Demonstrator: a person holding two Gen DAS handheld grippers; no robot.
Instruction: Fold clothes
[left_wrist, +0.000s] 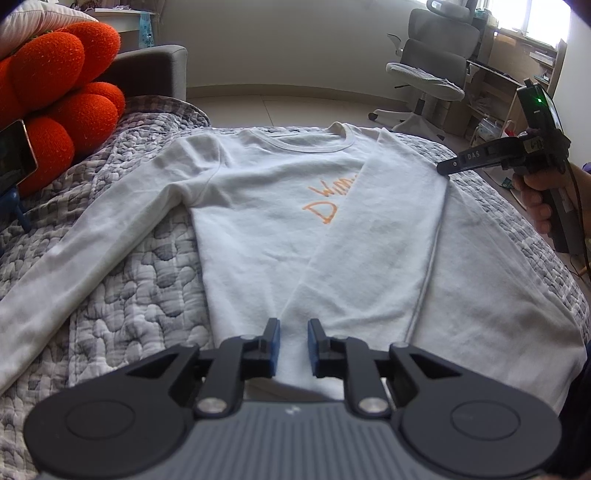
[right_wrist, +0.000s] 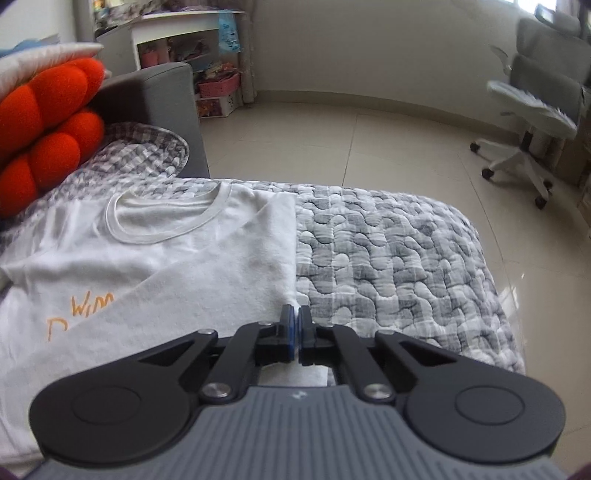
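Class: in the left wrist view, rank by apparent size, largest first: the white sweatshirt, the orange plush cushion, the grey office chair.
1. White sweatshirt, by far.
2. Orange plush cushion and grey office chair: similar; the chair is farther, so unranked.

The orange lettering (left_wrist: 330, 199) on the white sweatshirt (left_wrist: 258, 221) is half buried under the folded-over sleeve (left_wrist: 369, 236) — only "D Wim" reads. The other sleeve (left_wrist: 55, 266) runs off the left edge. In the right wrist view the office chair (right_wrist: 535, 96) is smeared — and the sweatshirt's hem sits hidden behind the right gripper (right_wrist: 296, 332).
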